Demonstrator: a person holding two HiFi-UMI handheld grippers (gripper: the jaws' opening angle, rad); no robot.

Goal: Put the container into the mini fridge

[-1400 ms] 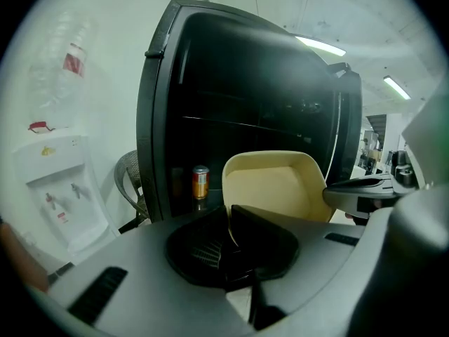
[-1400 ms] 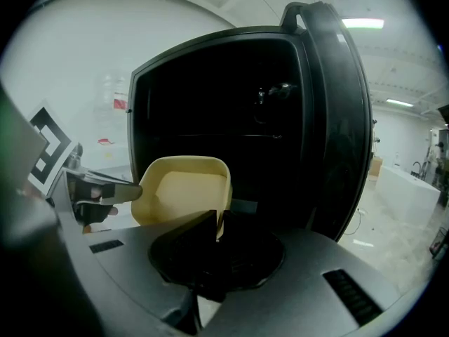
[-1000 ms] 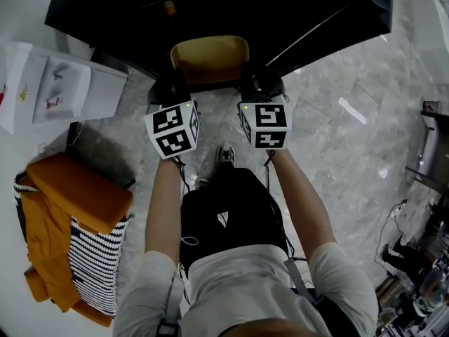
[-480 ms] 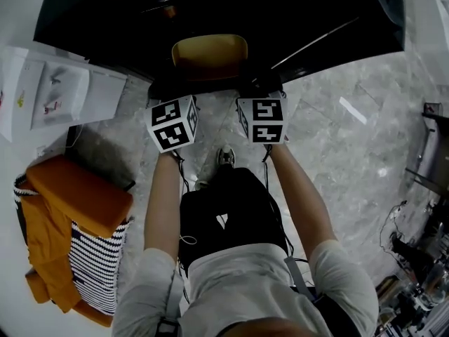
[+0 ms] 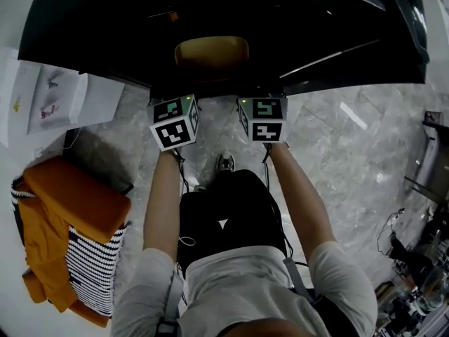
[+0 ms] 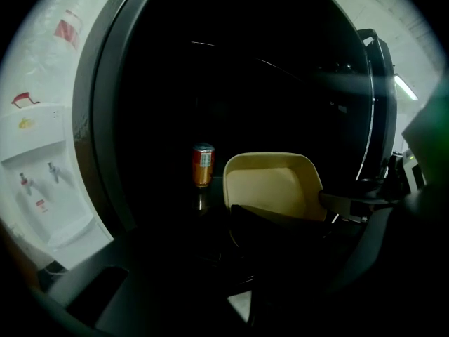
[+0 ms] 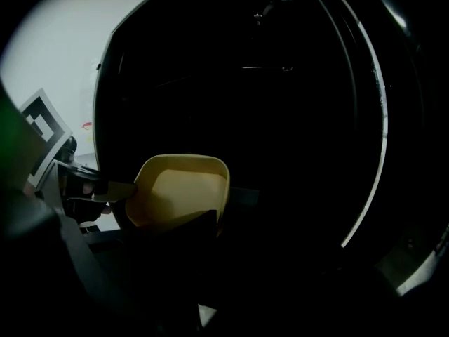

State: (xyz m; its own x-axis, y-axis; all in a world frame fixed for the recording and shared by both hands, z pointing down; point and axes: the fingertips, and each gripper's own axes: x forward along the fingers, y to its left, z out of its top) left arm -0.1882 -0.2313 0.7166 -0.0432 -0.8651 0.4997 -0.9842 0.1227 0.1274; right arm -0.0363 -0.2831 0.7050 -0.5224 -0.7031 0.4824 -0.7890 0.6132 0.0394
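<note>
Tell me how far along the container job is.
Done: the mini fridge stands open with a can inside, and the yellow container is lifted, left gripper and right gripper each shut on a side rim. In hand: the container hangs about at the fridge's opening. Left: set it down inside, probably right of the can, then release.

container (image 5: 211,50): sitting at the mini fridge (image 5: 337,27) mouth, middle
can (image 6: 203,165): inside the fridge, just left of container
water dispenser (image 5: 50,97): left of fridge
bag (image 5: 91,269): floor, near left
</note>
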